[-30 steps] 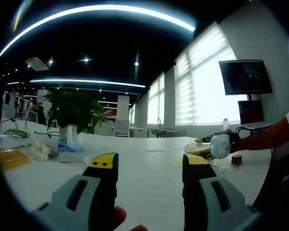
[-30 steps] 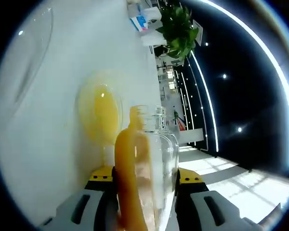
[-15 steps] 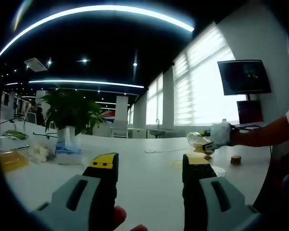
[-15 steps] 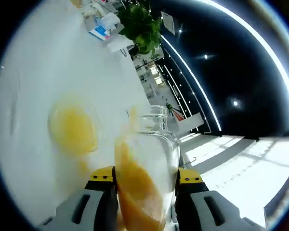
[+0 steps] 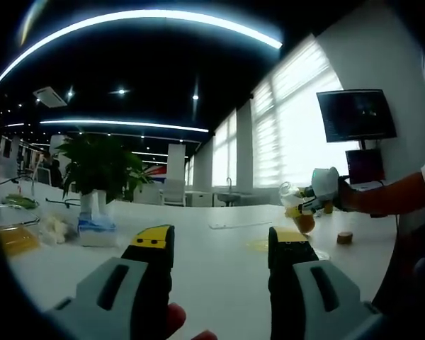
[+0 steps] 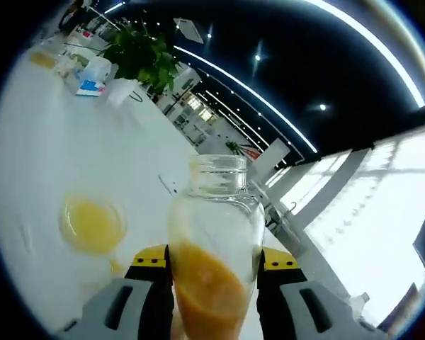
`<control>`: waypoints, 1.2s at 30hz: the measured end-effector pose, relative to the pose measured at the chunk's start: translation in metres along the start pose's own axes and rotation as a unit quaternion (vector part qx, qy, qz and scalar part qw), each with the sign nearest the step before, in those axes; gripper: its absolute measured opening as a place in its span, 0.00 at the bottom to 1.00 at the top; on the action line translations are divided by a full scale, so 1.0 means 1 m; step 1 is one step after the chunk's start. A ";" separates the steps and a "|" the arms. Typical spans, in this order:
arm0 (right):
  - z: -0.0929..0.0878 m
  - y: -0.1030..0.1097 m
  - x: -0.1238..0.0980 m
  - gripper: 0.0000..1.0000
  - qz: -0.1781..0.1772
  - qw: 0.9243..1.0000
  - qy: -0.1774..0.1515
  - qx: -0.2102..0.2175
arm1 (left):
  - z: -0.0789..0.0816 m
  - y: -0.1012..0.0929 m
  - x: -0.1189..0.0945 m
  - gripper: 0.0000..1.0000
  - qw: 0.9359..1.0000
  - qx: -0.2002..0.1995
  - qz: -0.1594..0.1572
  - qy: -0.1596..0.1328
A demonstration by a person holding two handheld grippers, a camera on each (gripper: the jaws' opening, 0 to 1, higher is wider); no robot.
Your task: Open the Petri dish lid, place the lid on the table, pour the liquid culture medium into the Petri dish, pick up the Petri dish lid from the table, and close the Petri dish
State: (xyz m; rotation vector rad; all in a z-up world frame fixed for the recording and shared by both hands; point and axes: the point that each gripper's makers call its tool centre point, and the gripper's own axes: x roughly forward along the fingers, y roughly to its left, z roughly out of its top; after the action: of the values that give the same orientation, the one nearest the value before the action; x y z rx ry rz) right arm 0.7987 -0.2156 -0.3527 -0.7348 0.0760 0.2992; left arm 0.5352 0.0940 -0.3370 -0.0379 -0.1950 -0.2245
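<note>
— White surface (image 5: 219, 248), left gripper view first. Report.
— At far left, a tray (image 5: 14, 237) of yellow matter, then a plant (image 5: 99, 166) with a blue-and-white box (image 5: 95, 228) at its foot. Left claw (image 5: 219, 248) in the foreground: jaws apart, nothing between them, raised above the surface. To the right, the dish (image 5: 273, 244) of yellow medium lies just behind the right jaw, partly hidden. Further right, the right claw (image 5: 308, 205) holds the bottle (image 5: 297, 209) in the air; a small brown cap (image 5: 345, 238) sits on the surface beyond.
— Right gripper view?
— Dish (image 6: 92, 223) at left, uncovered, on the surface (image 6: 42, 163), filled with yellow medium. Right claw (image 6: 214, 265) is clamped on the bottle (image 6: 216, 248), upright in this view, orange liquid in its lower part, mouth uncapped.
— Lid?
— Cannot tell.
</note>
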 end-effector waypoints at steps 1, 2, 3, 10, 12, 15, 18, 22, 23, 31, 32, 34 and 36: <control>0.000 -0.002 -0.001 0.41 0.001 1.000 -0.001 0.016 | 0.000 0.000 0.000 0.45 1.000 0.000 0.000 0.000; 0.000 -0.005 -0.002 0.41 -0.001 0.999 0.001 0.033 | 0.000 -0.001 0.000 0.45 1.000 0.001 0.000 0.000; -0.001 -0.007 -0.003 0.41 -0.002 0.999 0.002 0.050 | 0.001 -0.001 0.000 0.45 1.000 0.000 -0.001 0.000; -0.012 -0.026 -0.004 0.41 -0.023 0.991 0.005 0.134 | 0.004 -0.004 0.000 0.45 1.000 0.000 -0.002 -0.004; -0.016 -0.032 -0.006 0.41 -0.032 0.986 0.006 0.164 | 0.004 -0.004 -0.001 0.45 1.000 0.000 -0.003 -0.004; -0.025 -0.040 -0.014 0.41 -0.048 0.975 0.008 0.216 | 0.004 -0.005 -0.001 0.45 1.000 0.000 -0.003 -0.004; -0.034 -0.049 -0.016 0.42 -0.060 0.966 0.005 0.250 | 0.005 -0.004 -0.002 0.45 1.000 0.001 -0.003 -0.005; -0.040 -0.055 -0.023 0.42 -0.069 0.960 0.003 0.273 | 0.005 -0.003 -0.002 0.45 1.000 0.002 -0.001 -0.004; -0.041 -0.055 -0.023 0.42 -0.071 0.958 0.002 0.277 | 0.005 -0.003 -0.002 0.45 1.000 0.002 -0.001 -0.004; -0.048 -0.059 -0.027 0.42 -0.083 0.947 -0.007 0.309 | 0.002 -0.006 -0.001 0.45 1.000 0.005 -0.006 0.001; -0.049 -0.059 -0.027 0.42 -0.083 0.947 -0.007 0.312 | 0.002 -0.006 -0.001 0.45 1.000 0.005 -0.006 0.002; -0.051 -0.059 -0.026 0.43 -0.081 0.943 -0.008 0.324 | 0.001 -0.007 -0.001 0.45 1.000 0.006 -0.008 0.003; -0.050 -0.058 -0.026 0.43 -0.082 0.944 -0.011 0.321 | 0.001 -0.008 -0.001 0.45 1.000 0.006 -0.010 0.003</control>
State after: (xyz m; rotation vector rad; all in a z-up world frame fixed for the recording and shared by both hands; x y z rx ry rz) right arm 0.7930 -0.2953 -0.3477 -0.0871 0.0845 0.1084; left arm 0.5323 0.0868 -0.3360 -0.0225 -0.1900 -0.2433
